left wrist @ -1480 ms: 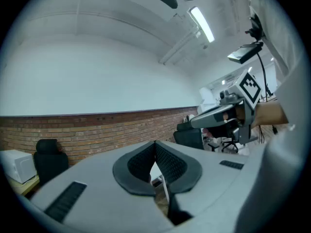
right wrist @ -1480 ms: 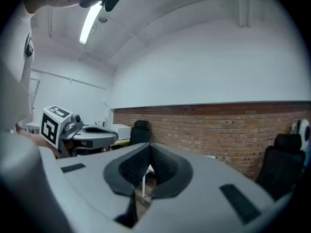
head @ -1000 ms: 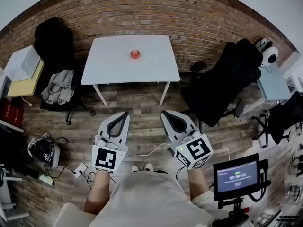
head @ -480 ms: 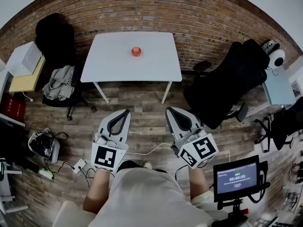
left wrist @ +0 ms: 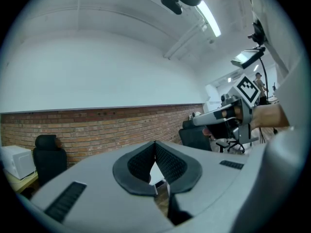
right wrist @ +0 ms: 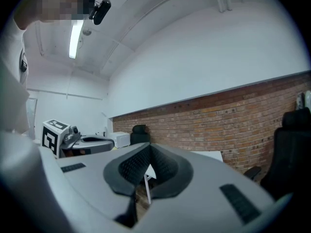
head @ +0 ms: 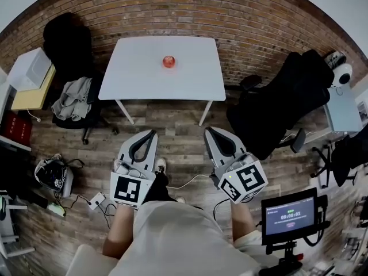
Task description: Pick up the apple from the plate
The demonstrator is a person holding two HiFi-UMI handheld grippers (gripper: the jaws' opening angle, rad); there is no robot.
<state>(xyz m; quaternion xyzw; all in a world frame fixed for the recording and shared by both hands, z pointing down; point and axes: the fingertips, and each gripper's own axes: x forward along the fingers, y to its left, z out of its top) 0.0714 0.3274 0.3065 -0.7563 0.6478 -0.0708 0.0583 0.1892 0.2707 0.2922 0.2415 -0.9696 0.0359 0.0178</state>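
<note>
Red apple (head: 168, 61): is sitting on the white table (head: 138, 79), a little right of the tabletop's middle and nearer the edge by the brick wall (head: 241, 22); it is lying well apart from both grippers.
Apple's axis: is showing from above only as a small round shape, so neither a long axis nor the way the stem is pointing can be told.
Plate: is too small to make out under the apple.
Table: is standing on thin white legs on the wooden floor (head: 178, 125), its long side running along the wall and its near long edge facing the person.
Left gripper (head: 150, 134): is pointing level toward the table, short of its near edge; its jaws are pressing together tip to tip with nothing between them.
Right gripper (head: 210, 131): is pointing level the same way, beside the left one but not touching it; its jaws are likewise meeting at the tips and holding nothing.
Left of the table: a black chair (head: 66, 45) is standing by the wall, with a grey garment (head: 72, 105) draped in front of it.
Right of the table: a second black chair (head: 276, 108) is standing.
Near the person: a small lit screen (head: 289, 214) is glowing at the right.
</note>
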